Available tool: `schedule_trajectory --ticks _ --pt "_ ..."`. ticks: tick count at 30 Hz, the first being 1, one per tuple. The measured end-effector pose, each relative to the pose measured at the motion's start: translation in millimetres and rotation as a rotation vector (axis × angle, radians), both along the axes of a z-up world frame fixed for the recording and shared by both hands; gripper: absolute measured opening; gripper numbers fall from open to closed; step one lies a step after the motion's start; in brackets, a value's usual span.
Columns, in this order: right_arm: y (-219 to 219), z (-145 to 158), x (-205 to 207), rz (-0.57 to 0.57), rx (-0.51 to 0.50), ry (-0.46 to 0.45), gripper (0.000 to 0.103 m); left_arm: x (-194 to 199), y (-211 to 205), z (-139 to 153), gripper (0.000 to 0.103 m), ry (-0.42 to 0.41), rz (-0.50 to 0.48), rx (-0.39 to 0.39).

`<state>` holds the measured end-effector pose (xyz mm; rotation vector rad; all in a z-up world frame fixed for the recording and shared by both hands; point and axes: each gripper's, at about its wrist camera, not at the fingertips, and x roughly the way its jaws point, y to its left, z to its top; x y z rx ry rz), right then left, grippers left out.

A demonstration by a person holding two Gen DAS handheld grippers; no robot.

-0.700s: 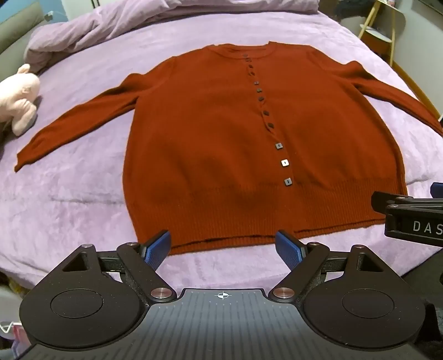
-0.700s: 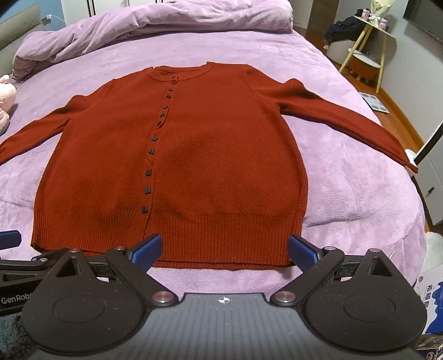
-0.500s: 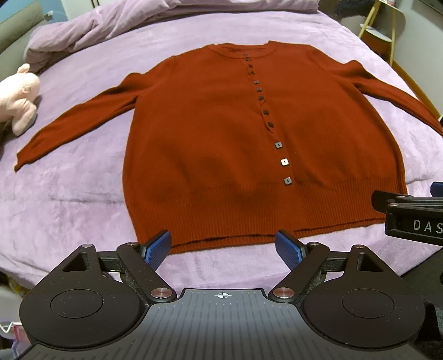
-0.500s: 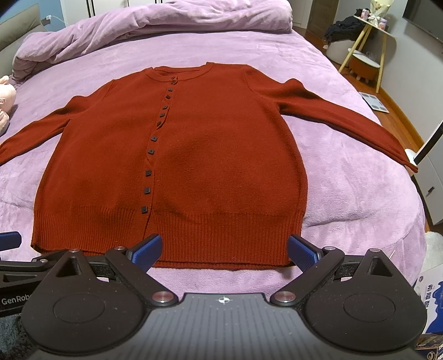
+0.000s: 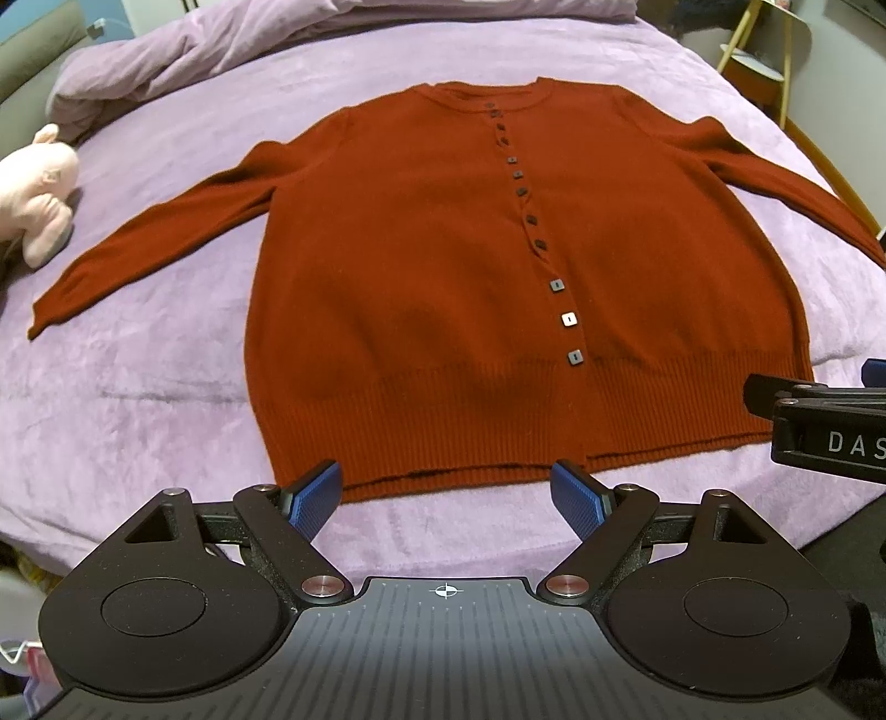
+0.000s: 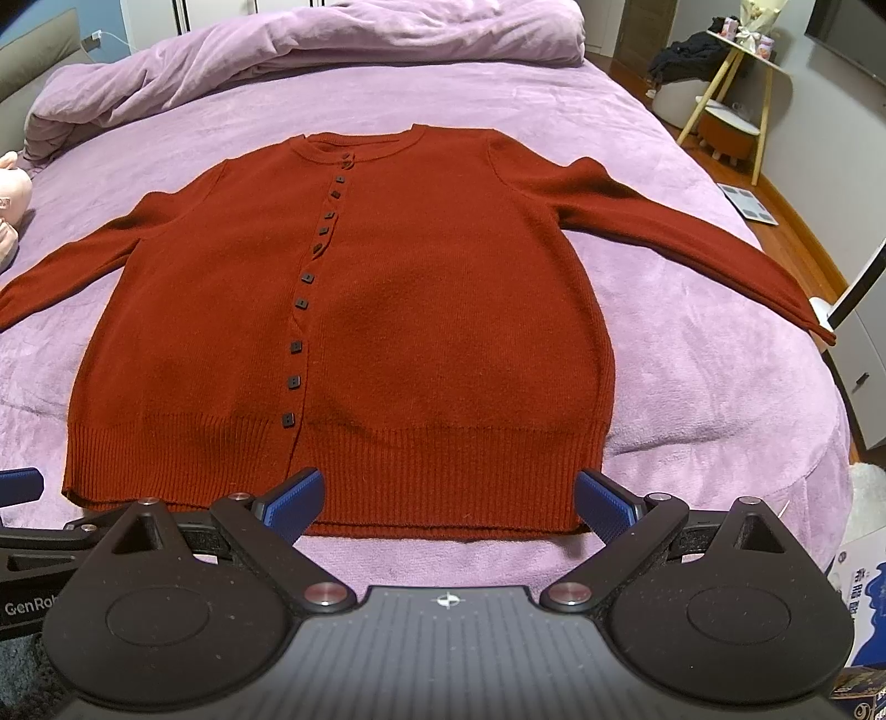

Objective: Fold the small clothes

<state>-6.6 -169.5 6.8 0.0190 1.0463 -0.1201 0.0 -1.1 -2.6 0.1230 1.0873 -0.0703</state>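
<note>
A rust-red buttoned cardigan [image 5: 443, 288] lies flat, front up, on the purple bed [image 5: 138, 399], sleeves spread out to both sides. It also shows in the right wrist view [image 6: 421, 332]. My left gripper [image 5: 451, 490] is open and empty, hovering just short of the left half of the hem. My right gripper [image 6: 448, 498] is open and empty, just short of the right half of the hem. The right gripper's body shows at the right edge of the left wrist view [image 5: 825, 421].
A pink plush toy [image 5: 39, 194] lies at the bed's left edge. A bunched purple duvet [image 6: 310, 50] lies at the head of the bed. A yellow-legged side table [image 6: 736, 99] and the wooden floor are off the right side.
Both grippers have crept slightly forward toward the hem. The cardigan has not moved.
</note>
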Motion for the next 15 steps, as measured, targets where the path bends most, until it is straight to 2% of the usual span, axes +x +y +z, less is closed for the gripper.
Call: schedule_trajectory --ticks 15 --pt "-0.2 -0.2 0.8 0.001 0.001 0.001 0.097 -0.7 1.7 -2.9 0.087 0.016 0.001 -0.002"
